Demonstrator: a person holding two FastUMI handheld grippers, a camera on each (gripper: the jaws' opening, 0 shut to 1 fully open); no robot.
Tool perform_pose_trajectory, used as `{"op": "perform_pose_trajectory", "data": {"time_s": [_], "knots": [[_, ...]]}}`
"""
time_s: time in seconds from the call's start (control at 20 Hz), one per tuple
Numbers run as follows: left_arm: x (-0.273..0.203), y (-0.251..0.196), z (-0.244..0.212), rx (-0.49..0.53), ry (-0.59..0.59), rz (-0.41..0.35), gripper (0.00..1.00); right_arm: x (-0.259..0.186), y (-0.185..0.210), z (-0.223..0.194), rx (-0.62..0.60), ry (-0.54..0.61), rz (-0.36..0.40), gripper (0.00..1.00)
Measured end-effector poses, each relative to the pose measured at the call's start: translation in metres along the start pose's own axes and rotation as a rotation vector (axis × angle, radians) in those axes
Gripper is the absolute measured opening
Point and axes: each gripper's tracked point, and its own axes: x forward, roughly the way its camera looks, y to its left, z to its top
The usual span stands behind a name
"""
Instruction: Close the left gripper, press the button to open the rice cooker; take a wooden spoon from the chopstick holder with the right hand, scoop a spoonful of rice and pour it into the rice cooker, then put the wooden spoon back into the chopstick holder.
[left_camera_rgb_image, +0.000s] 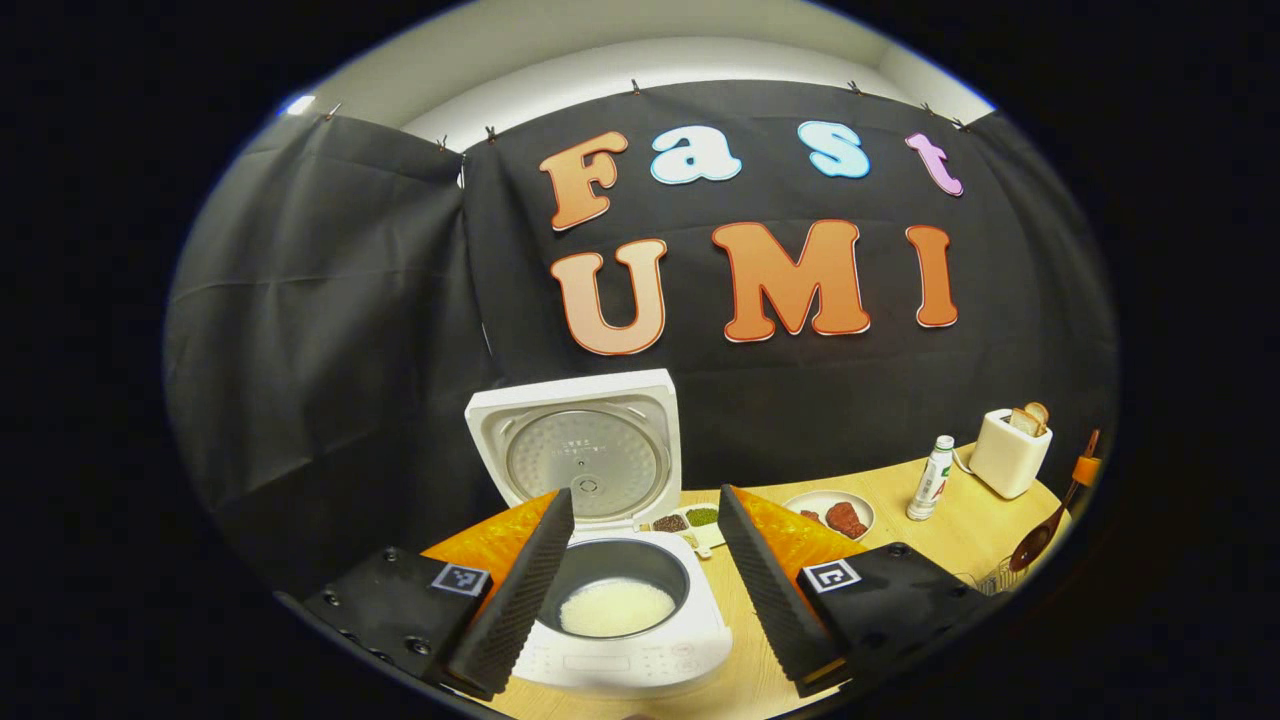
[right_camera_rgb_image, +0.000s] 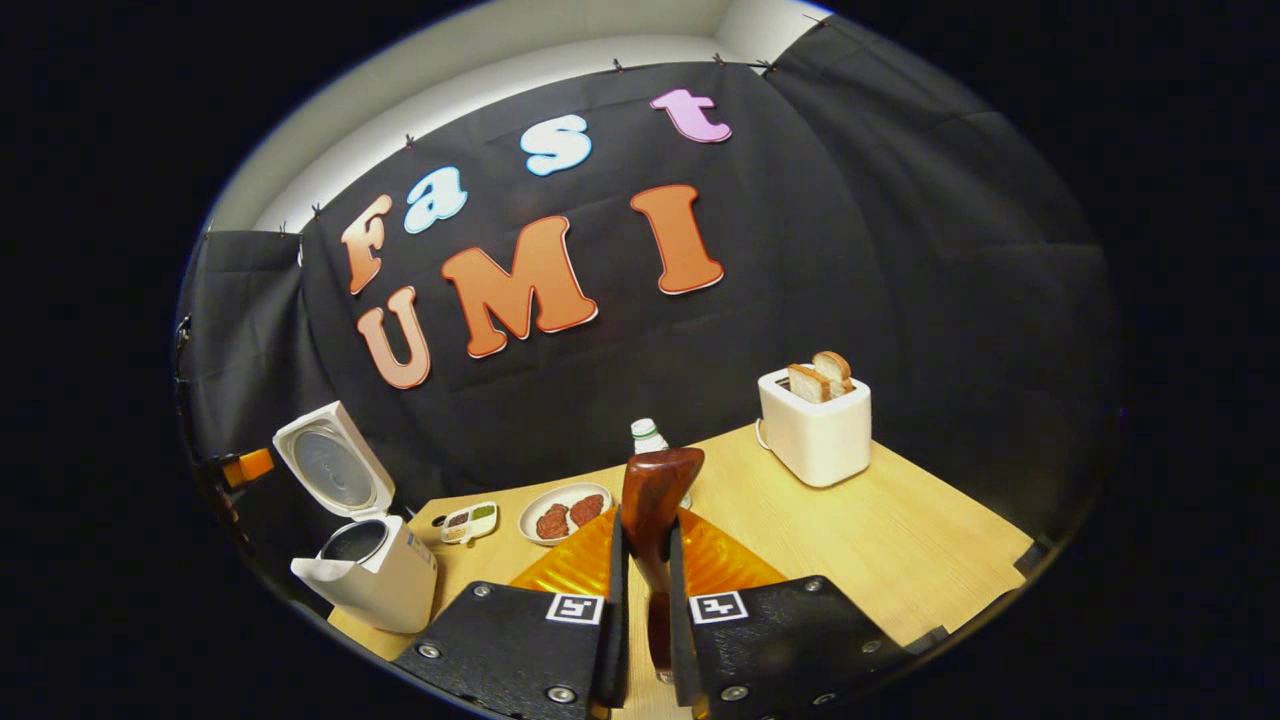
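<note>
Wooden table (right_camera_rgb_image: 900, 540): rice cooker (right_camera_rgb_image: 375, 575), toaster (right_camera_rgb_image: 815, 435), plate (right_camera_rgb_image: 563, 512).

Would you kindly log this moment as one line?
rice cooker: lid open | right gripper: shut on wooden spoon | left gripper: open

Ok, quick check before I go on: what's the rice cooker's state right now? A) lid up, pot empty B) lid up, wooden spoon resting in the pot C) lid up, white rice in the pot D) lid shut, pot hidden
C: in the left gripper view the rice cooker has its lid raised, white rice lies in the pot, and the wooden spoon is clamped in the right gripper.
</note>
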Motion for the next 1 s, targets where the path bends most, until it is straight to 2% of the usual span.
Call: {"op": "perform_pose_trajectory", "data": {"time_s": [0.25, 0.6, 0.65, 0.85, 0.9, 0.95, 1.0], "knots": [[-0.001, 0.011, 0.011, -0.012, -0.016, 0.028, 0.94, 0.010, -0.019, -0.034, 0.054, 0.031, -0.062, 0.17], [0.010, 0.025, 0.021, -0.049, -0.032, 0.059, 0.94, 0.015, -0.025, -0.071, 0.088, 0.098, -0.088, 0.22], [0.015, 0.028, 0.022, -0.077, -0.030, 0.054, 0.98, 0.014, -0.027, -0.075, 0.087, 0.106, -0.097, 0.23], [0.042, 0.062, 0.034, -0.217, -0.004, 0.094, 0.98, 0.003, -0.041, -0.079, 0.114, 0.128, -0.129, 0.27], [0.050, 0.071, 0.042, -0.255, -0.009, 0.096, 0.98, 0.000, -0.050, -0.079, 0.105, 0.144, -0.147, 0.18], [0.057, 0.081, 0.049, -0.285, -0.007, 0.099, 0.94, -0.003, -0.054, -0.079, 0.099, 0.164, -0.160, 0.29], [0.066, 0.091, 0.059, -0.306, -0.011, 0.102, 0.96, -0.005, -0.058, -0.078, 0.094, 0.185, -0.171, 0.35]]}}
